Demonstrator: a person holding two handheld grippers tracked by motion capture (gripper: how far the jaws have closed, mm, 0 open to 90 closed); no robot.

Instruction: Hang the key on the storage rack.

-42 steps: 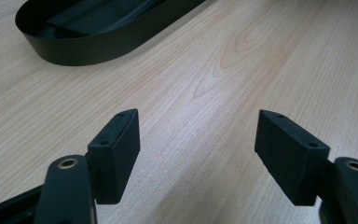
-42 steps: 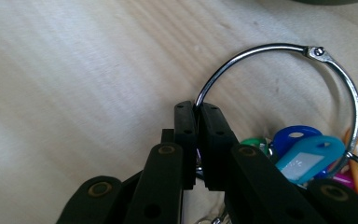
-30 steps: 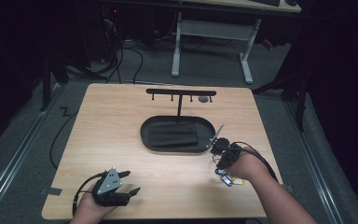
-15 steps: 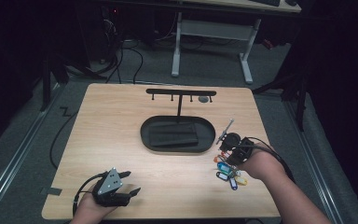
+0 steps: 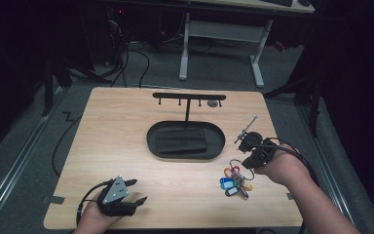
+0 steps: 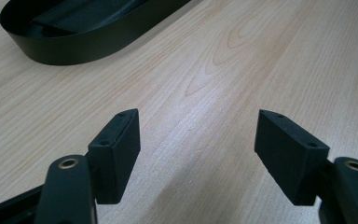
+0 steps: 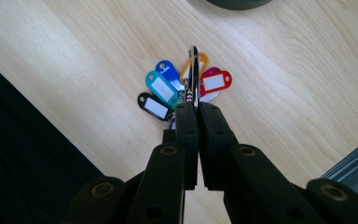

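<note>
Dark room round the pale wood worktop point(image 5: 126, 141); floor, cables and a desk frame behind are dim, hard to read. Low black oval tray point(image 5: 185, 141) sits mid-worktop w/ a flat dark slab inside, prob. a pad or pouch, can't tell which. Thin black T-shaped rack point(image 5: 189, 97) stands just behind the tray; a small grey item hangs near its right end, too small to ID.

Right tool point(image 5: 246, 163) is near the right edge, its jaws pressed together on a metal ring point(image 7: 195, 77) of the key-tag bunch point(image 5: 234, 181). Ring stands edge-on btw the pads in the right gripper view; coloured tags (blue, teal, black, red, orange) hang below it, just over or on the wood, can't tell which. Bunch is front-right of the tray, apart from it.

Left tool point(image 5: 132, 191) is at the front-left corner, jaws spread wide, nothing btw them, bare wood ahead and the tray rim point(image 6: 88, 42) farther off.

Plenty of open wood left of the tray and along the front; less room btw the bunch and the right edge.
</note>
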